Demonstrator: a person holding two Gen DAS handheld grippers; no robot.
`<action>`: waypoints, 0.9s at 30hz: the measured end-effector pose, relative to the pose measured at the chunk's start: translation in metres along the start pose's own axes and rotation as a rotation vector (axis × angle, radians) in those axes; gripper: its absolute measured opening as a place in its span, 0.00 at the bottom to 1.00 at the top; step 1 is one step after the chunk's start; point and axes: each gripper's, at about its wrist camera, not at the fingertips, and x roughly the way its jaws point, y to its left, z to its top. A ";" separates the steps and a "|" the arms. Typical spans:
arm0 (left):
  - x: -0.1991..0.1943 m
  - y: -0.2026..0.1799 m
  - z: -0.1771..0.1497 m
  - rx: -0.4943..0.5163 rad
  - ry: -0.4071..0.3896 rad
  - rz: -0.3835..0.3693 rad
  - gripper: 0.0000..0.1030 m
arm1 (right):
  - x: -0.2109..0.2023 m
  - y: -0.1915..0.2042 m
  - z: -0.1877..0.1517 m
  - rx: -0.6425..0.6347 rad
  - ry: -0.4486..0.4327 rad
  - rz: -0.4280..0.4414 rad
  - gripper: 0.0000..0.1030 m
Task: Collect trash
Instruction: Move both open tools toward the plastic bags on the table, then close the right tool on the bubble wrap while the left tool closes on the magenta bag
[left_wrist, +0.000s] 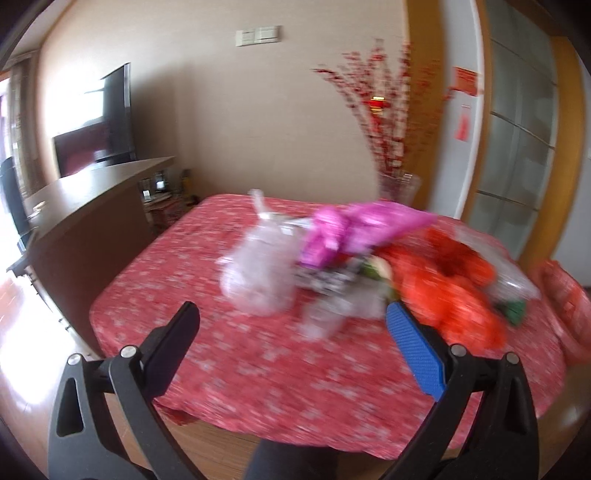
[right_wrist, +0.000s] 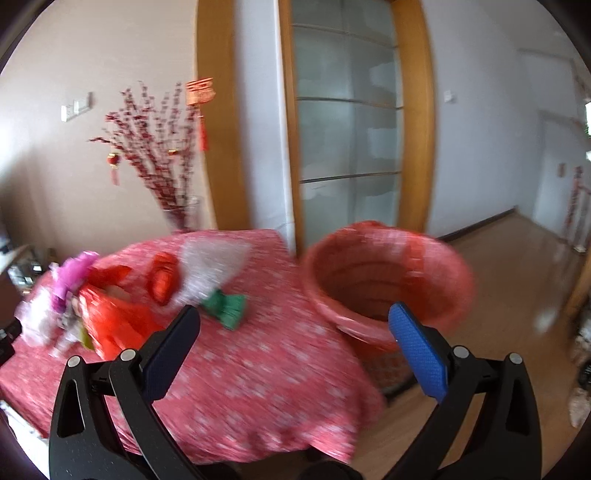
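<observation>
Trash lies heaped on a table with a red patterned cloth (left_wrist: 229, 354): a clear plastic bag (left_wrist: 258, 269), a pink wrapper (left_wrist: 354, 229), an orange-red bag (left_wrist: 443, 288), a clear cup (left_wrist: 321, 317) and a green wrapper (right_wrist: 225, 306). A bin lined with a red bag (right_wrist: 384, 280) stands beside the table's right edge. My left gripper (left_wrist: 291, 317) hangs open above the near half of the table, short of the heap. My right gripper (right_wrist: 295, 317) is open too, over the table's right corner, empty. Both views are blurred.
A glass vase with red blossom branches (left_wrist: 395, 140) stands behind the table. To the left is a brown counter (left_wrist: 85, 199) with a TV (left_wrist: 99, 118) behind it. Wood-framed glass doors (right_wrist: 347, 122) and wooden floor (right_wrist: 509, 280) lie to the right.
</observation>
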 end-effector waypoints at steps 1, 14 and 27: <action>0.003 0.005 0.002 -0.007 0.002 0.012 0.96 | 0.009 0.005 0.005 -0.001 0.008 0.026 0.95; 0.027 0.007 0.012 0.022 0.000 0.011 0.96 | 0.123 0.059 0.022 -0.056 0.240 0.176 0.64; 0.037 -0.001 0.020 0.018 0.004 -0.066 0.93 | 0.138 0.062 0.015 -0.080 0.296 0.255 0.12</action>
